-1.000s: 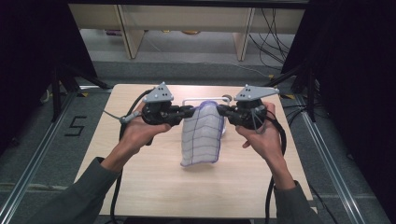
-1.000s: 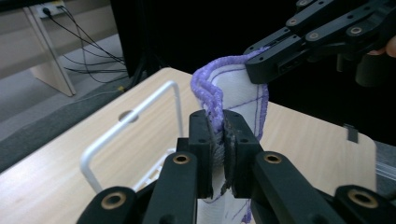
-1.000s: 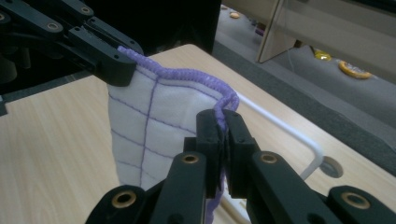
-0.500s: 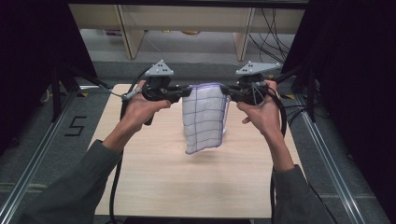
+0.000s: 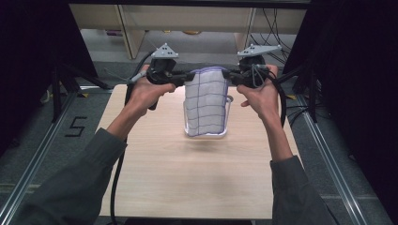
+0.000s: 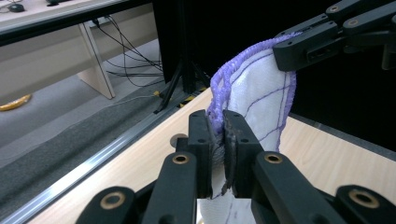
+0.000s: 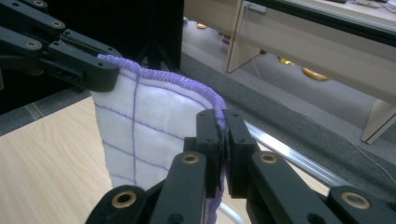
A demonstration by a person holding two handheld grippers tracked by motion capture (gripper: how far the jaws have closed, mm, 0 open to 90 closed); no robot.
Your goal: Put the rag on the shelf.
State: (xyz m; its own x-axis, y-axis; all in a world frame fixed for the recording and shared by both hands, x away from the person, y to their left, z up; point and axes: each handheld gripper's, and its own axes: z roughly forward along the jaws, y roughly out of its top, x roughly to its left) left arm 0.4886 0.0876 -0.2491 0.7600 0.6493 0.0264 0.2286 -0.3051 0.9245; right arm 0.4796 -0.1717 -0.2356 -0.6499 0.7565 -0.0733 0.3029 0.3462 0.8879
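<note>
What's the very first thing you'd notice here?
A white cloth with purple lines hangs in the air above the far half of the wooden table. The left gripper pinches its one top corner and the right gripper the other, jaws shut, so it hangs down between the two hands.

A pale wooden worktop (image 5: 187,183) stands on grey carpet (image 5: 42,154). On the carpet to its left, black tape marks the figure 5 (image 5: 75,126), beside a metal rail (image 5: 33,164). A clear container (image 5: 228,115) stands on the worktop near its far edge. Beyond the worktop are light wooden furniture legs (image 5: 127,30), with black cables (image 5: 274,23) hanging at the right. Something yellow (image 7: 315,73) lies on the floor under that furniture.
</note>
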